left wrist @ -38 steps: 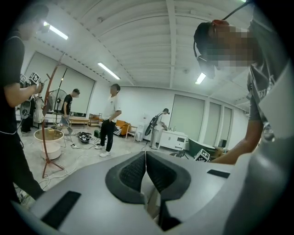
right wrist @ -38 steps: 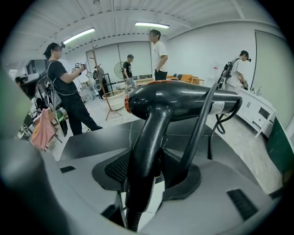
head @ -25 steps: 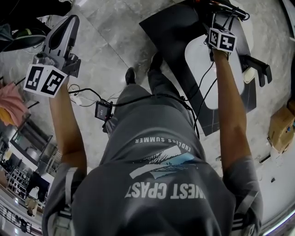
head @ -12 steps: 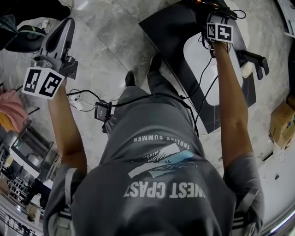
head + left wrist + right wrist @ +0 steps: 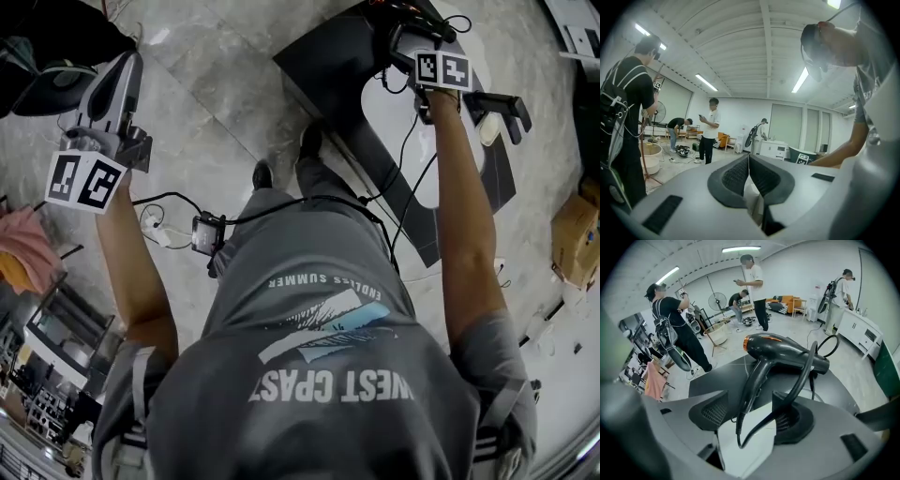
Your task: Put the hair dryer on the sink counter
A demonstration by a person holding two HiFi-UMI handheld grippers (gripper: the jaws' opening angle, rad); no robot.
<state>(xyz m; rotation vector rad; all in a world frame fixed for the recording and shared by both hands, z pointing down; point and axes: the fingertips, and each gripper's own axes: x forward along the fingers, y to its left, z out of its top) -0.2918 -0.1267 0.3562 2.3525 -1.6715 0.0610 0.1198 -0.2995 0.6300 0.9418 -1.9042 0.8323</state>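
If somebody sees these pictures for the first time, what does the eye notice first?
First the black hair dryer with its orange end, lying on the dark sink counter just beyond the right gripper. That gripper's jaws have just been opening; the dryer's handle and cord show between them, not pressed. The left gripper is shut, out over the marble floor.

Hair dryer (image 5: 783, 350) — glossy black plastic; counter (image 5: 715, 377) — matt, dark, perhaps stone.

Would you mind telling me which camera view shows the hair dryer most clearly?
The right gripper view: the hair dryer fills its centre, barrel, handle and cord all visible. The head view shows only a small dark part at its top edge; the left gripper view shows none of it.
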